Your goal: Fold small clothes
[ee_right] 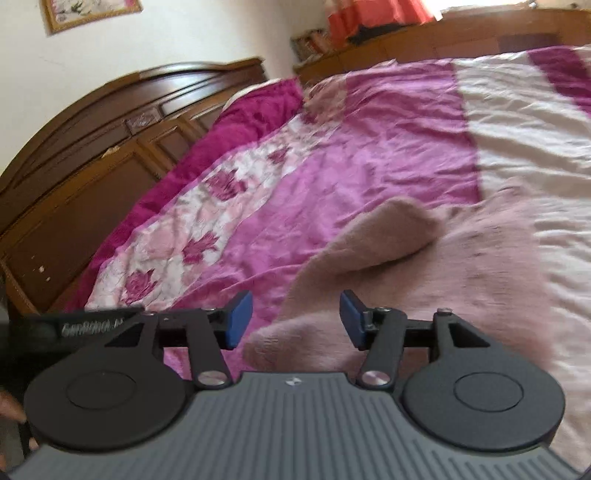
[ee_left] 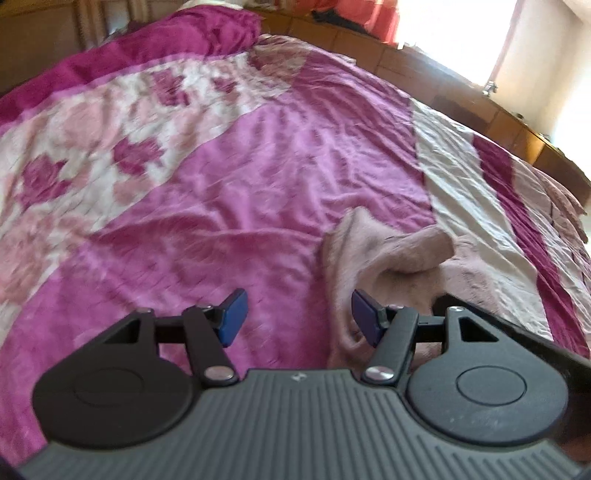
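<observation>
Bedspread (ee_left: 258, 177) fills most of both views, a wrinkled satin cover in magenta and pink with a white panel of rose prints at the left of each frame and a cream stripe at the right; nothing stands on it between the grippers and the garment. One small garment (ee_left: 391, 258) lies on it, a fuzzy dusty-pink knit piece, crumpled, with one flap curled up and over; in the left wrist view it sits at lower right of centre, running down under the right-hand blue pad; in the right wrist view the same garment (ee_right: 424, 266) spreads across the lower centre and right, and reaches in between the two pads.

Left gripper (ee_left: 297, 314) has its jaws standing apart, nothing pinched; the pink knit lies just beside its right-hand pad, but whether they touch I cannot tell. Right gripper (ee_right: 297, 317) also stands open, its pads clear of the cloth below them.

One dark wooden headboard (ee_right: 110, 140) curves along the left of the right wrist view; one framed picture (ee_right: 88, 11) hangs at upper left; orange-red curtains (ee_right: 369, 14) and a bright window show at the top; a strip of wooden bed frame (ee_left: 480, 110) edges the upper right of the left wrist view.
</observation>
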Demonstrator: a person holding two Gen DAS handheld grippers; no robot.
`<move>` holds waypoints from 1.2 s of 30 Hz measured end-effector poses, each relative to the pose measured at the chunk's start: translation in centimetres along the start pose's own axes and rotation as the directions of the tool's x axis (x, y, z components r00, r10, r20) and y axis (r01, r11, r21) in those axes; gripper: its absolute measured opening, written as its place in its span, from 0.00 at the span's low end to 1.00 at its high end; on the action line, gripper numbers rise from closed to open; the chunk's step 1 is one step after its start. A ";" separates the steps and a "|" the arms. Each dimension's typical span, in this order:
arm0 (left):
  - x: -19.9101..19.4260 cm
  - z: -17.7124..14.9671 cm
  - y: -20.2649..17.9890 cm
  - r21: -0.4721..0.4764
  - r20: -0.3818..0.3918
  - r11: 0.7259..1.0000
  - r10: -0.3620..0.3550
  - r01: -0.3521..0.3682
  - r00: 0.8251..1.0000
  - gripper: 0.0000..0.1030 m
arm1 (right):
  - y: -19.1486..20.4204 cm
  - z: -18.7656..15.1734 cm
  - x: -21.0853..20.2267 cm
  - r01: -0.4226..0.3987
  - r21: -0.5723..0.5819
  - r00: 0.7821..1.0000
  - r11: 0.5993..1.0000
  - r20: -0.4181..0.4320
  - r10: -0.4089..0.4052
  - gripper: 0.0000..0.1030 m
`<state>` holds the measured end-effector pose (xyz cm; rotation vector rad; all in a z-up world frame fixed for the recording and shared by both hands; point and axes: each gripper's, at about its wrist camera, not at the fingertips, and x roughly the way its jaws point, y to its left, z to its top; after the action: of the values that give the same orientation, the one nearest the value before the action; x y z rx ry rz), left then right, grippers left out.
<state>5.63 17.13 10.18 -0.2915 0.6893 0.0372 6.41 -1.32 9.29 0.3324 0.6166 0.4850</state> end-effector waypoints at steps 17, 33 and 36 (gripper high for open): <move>10.2 0.4 -9.8 0.351 0.016 0.930 -0.118 0.105 0.993 0.62 | -9.7 -1.6 -3.9 0.240 0.181 0.969 0.954 0.018 -0.247 0.65; 13.2 3.3 -4.4 0.101 0.030 0.995 0.010 -0.013 0.999 0.13 | -9.8 -2.2 -2.6 0.229 0.168 0.972 0.959 0.005 -0.233 0.66; 12.3 3.0 -3.8 0.069 0.014 0.998 -0.006 0.005 1.000 0.26 | -9.7 -2.2 -2.6 0.230 0.167 0.972 0.959 0.005 -0.234 0.66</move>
<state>17.45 13.58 5.58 -0.2261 0.6741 0.0104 6.40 -10.44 4.59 0.4171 0.6647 0.2042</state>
